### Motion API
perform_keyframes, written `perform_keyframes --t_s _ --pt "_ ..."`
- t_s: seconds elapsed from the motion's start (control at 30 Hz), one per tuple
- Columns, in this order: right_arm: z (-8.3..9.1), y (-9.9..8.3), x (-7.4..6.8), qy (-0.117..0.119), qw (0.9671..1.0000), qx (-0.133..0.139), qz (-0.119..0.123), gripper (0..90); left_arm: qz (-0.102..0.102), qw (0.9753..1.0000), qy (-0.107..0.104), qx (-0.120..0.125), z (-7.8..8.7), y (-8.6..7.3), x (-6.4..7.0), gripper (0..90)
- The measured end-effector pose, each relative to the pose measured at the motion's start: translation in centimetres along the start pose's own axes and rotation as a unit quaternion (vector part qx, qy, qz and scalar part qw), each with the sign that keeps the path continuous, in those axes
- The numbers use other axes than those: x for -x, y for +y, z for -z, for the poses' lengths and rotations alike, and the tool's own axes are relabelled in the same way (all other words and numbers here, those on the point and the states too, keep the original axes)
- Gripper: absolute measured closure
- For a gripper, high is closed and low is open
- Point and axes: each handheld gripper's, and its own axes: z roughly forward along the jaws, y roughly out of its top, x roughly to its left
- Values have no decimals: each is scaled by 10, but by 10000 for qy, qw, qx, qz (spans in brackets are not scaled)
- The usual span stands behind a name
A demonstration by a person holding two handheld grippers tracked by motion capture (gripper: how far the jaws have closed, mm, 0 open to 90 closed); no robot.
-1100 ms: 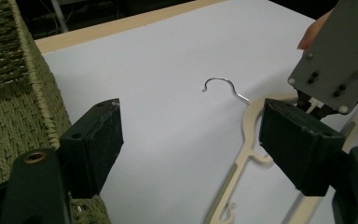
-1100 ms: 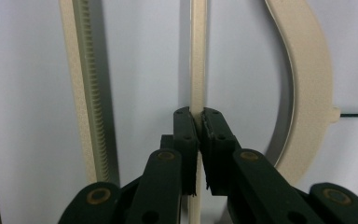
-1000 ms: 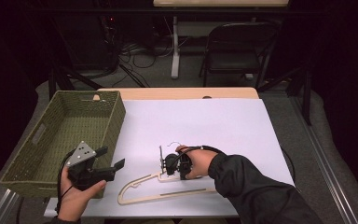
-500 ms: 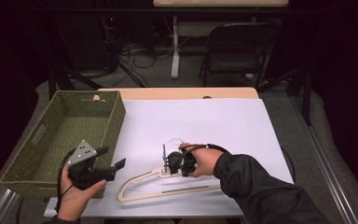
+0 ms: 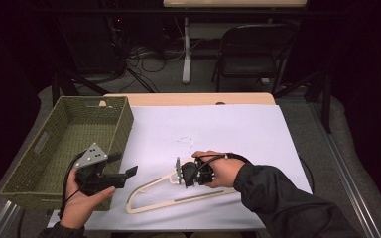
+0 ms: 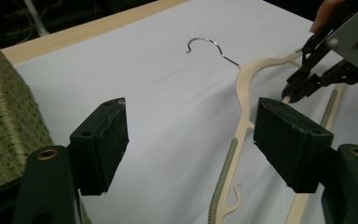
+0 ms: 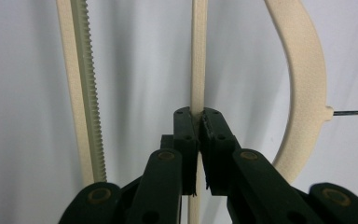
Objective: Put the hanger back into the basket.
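Observation:
A cream plastic hanger (image 5: 151, 187) with a metal hook (image 6: 209, 44) lies on the white sheet near the table's front edge. My right gripper (image 5: 180, 174) is shut on one of its thin bars. In the right gripper view the jaws (image 7: 199, 123) pinch that bar (image 7: 198, 70), with the ridged bar (image 7: 81, 84) to the left and the curved shoulder (image 7: 305, 79) to the right. My left gripper (image 5: 123, 164) is open and empty, held beside the basket, left of the hanger. Its view looks between wide-apart jaws (image 6: 191, 135) at the hanger (image 6: 243, 98) and the right gripper (image 6: 303, 86).
A green woven basket (image 5: 54, 144) stands at the left of the table, its wall (image 6: 0, 116) close to my left gripper. The white sheet (image 5: 228, 129) covers most of the wooden tabletop. A folding chair (image 5: 250, 49) and cables are beyond the far edge.
The right gripper has shifted slightly right, drawing the hanger with it. The left gripper has edged a little right and up, still open.

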Motion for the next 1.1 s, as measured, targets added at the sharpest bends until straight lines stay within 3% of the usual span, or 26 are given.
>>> perform_keyframes --t_s 0.17,0.2,0.23,0.3,0.5,0.6,0.63,0.7,0.77,0.9,0.93,0.97,1.1 --pt "7 0 -9 -445 9988 35 174 856 -33 9996 -237 -151 -8 4 2 332" --pt "7 0 -9 -445 9988 35 174 856 -33 9996 -237 -151 -8 4 2 332" --pt "9 0 -12 -652 9974 72 293 856 -26 9994 -283 -187 -11 4 2 332" --pt "11 0 -15 -814 9957 104 423 856 -27 9990 -361 -243 -13 5 2 332" --pt "18 1 -25 -1400 9863 147 865 856 79 9976 -594 -337 -19 9 3 327" --pt "20 0 -28 -1617 9817 204 984 856 118 9971 -651 -386 -22 10 2 318" --pt "20 0 -28 -1617 9817 204 984 856 118 9971 -651 -386 -22 10 2 322" --pt "23 0 -30 -1822 9768 217 1106 855 177 9963 -732 -422 -26 12 0 328" --pt "24 0 -30 -1875 9748 291 1173 856 225 9960 -749 -442 -28 13 0 327" --pt "26 1 -31 -1969 9716 245 1291 856 364 9932 -987 -500 -32 15 -1 361" --pt "26 1 -32 -2021 9701 227 1321 856 490 9904 -1184 -522 -35 17 -1 371" --pt "26 2 -32 -2080 9676 216 1413 856 538 9893 -1244 -544 -36 17 -1 377" --pt "27 3 -33 -2177 9639 181 1522 856 655 9866 -1349 -639 -42 18 -2 399"
